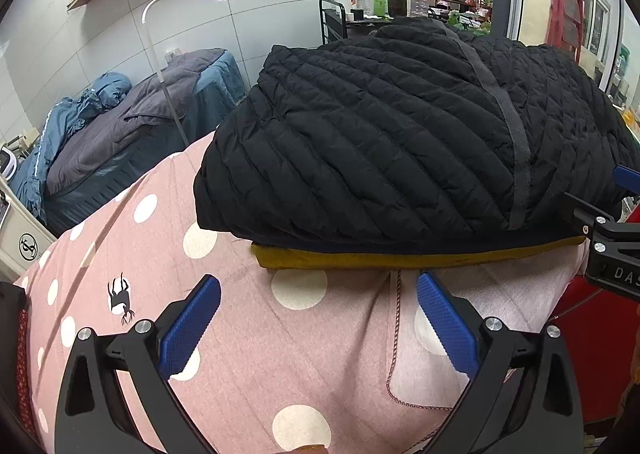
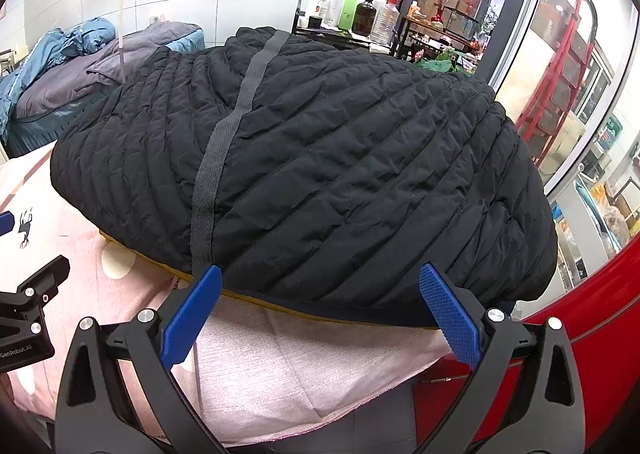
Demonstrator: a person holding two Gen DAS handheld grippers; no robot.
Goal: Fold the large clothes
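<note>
Left wrist view: the left gripper (image 1: pixel 319 318) is spread wide and empty over the pink dotted cloth (image 1: pixel 240 334), bare at 6 o'clock. The folded black quilted jacket (image 1: pixel 400 141) lies at 12 o'clock.

Right wrist view: the right gripper (image 2: pixel 320 314), also spread, sits at the jacket's (image 2: pixel 340 157) mustard-lined near hem (image 2: pixel 260 300).

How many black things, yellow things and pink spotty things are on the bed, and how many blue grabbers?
Black: 1, quilted jacket
Yellow: 1, mustard cloth under it
Pink spotty: 1, sheet
Blue-fingered: 2, left hand-held gripper, right hand-held gripper
Total: 5
</note>
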